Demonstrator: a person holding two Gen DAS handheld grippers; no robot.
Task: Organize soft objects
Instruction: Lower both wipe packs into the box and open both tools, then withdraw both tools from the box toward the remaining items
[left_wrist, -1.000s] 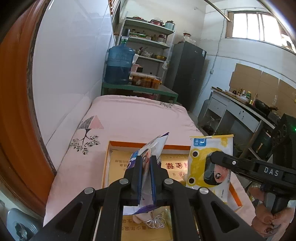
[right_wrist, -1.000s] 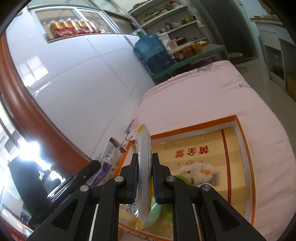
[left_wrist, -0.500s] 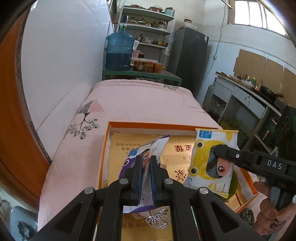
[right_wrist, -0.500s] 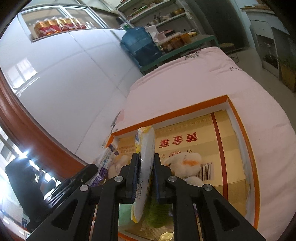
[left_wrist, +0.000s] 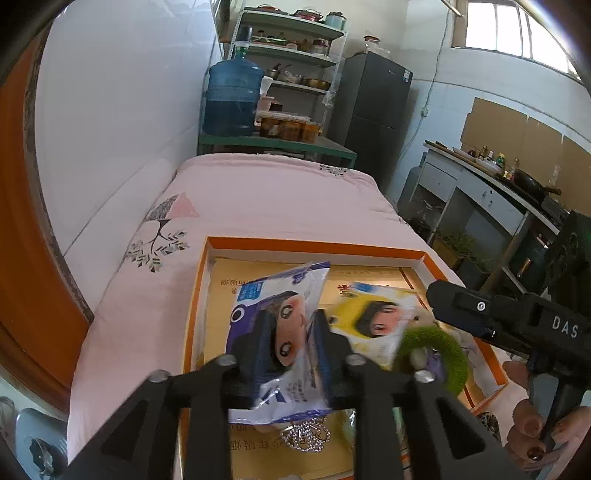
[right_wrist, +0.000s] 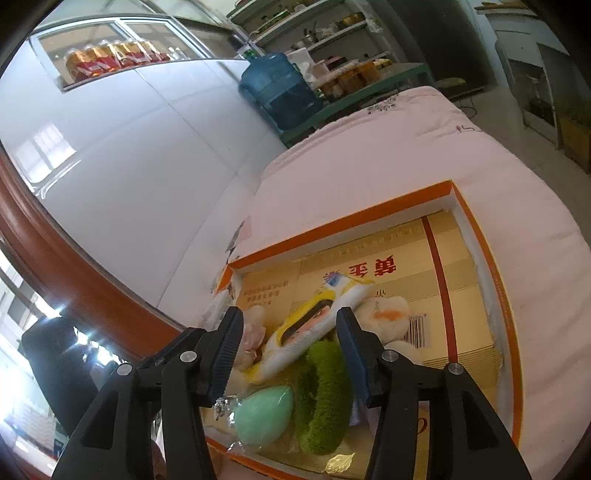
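An orange-rimmed box (left_wrist: 314, 243) lined with gold cardboard lies on a pink bed (left_wrist: 258, 192). My left gripper (left_wrist: 291, 325) hangs low over it with its jaws opening. A purple packet (left_wrist: 280, 332) with a cartoon face sits loose and tilted between its fingers. My right gripper (right_wrist: 288, 314) is also opening. A yellow packet (right_wrist: 314, 325) slants between its fingers, resting on the box's contents and also visible as the yellow packet (left_wrist: 373, 321) in the left wrist view. A green fuzzy ring (right_wrist: 321, 391), a mint sponge (right_wrist: 262, 417) and a white plush toy (right_wrist: 384, 314) lie beside it.
A bead chain (left_wrist: 306, 437) lies in the box near me. A white tiled wall (left_wrist: 110, 129) and a wooden frame (left_wrist: 22, 221) border the bed's left side. Beyond the bed stand a water jug (left_wrist: 231, 99), shelves and a dark fridge (left_wrist: 373, 110). A person's hand (left_wrist: 532, 435) holds the right gripper.
Both grippers have sunk toward the box and gone from shut to open. The purple packet has slumped flat-side up between the left fingers. The yellow packet has dropped onto the things in the box.
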